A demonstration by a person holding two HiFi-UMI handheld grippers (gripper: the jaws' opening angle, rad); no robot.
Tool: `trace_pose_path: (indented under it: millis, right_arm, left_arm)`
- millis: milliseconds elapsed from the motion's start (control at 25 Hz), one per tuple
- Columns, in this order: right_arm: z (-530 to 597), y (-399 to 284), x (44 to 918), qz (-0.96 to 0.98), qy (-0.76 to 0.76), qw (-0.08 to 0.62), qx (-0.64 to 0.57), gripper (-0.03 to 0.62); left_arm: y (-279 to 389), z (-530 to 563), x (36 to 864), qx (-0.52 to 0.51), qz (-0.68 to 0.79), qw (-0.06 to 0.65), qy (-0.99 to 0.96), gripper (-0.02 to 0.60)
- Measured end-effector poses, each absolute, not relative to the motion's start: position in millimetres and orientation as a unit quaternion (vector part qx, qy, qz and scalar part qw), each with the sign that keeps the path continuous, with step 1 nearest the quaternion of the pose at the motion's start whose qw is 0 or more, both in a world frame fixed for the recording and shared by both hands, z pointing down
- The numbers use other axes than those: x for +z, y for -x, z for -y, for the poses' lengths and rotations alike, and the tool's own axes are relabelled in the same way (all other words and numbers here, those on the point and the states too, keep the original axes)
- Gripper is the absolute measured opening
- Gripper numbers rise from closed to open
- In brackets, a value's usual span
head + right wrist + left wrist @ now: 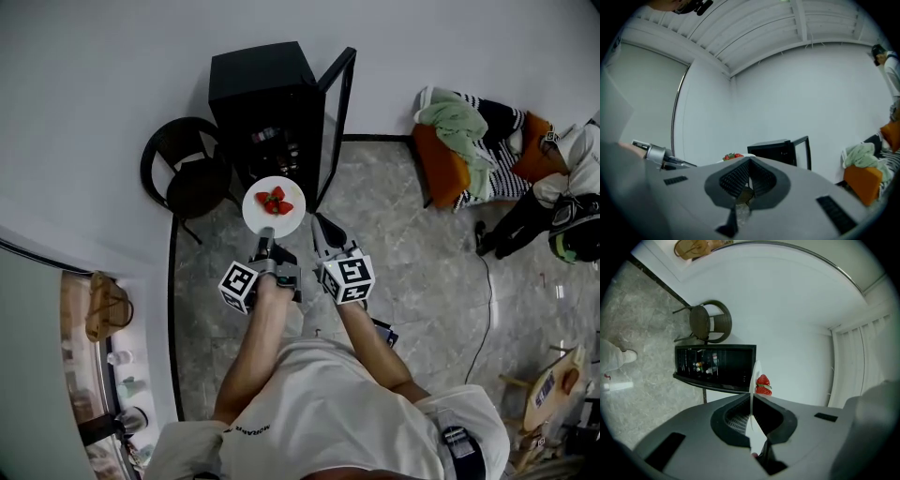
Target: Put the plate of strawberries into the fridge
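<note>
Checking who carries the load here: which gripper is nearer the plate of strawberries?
Left. The left gripper has its fingers clamped on the near rim of the plate; the right gripper hangs shut beside it, not touching.

Soft, even, cool daylight fills the room and casts only faint shadows. The white walls [94, 94] read as pale grey-blue, and the stone floor [394, 216] carries a dull sheen without glare. The open black fridge [267, 94] is dark inside, so its contents are hard to make out. All three views bulge like a fisheye. Both gripper views have black corners, and their nearest grey surfaces are out of focus. The strawberries [763, 384] stay crisp and bright red.
</note>
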State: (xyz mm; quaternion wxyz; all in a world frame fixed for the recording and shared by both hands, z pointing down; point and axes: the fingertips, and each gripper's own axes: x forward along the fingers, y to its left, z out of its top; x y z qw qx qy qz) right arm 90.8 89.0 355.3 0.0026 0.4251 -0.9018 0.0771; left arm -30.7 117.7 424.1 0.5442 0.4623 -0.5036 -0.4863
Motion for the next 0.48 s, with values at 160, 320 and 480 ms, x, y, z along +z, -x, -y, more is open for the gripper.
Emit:
trace_pose_path:
  millis: [160,320,480]
  right_arm:
    - [-47.9,-71.9,349.1,0.897,-0.436,0.002,0.08,0.003]
    - [-11.0,-47.6,350.7,0.893,-0.443,0.007,0.082,0.003]
    - [24.2,-26.2,350.1,0.888,-0.452,0.008,0.082,0.003]
  left_arm:
    - [51.4,-75.8,415.3,-0.482,0.499,0.546,-0.469,0.009]
    - [74.6,-38.6,417.8,-0.474,0.496,0.555,-0.47,0.01]
    - [98.5,-1.0,417.2,-0.471,0.493,0.558,-0.473,0.01]
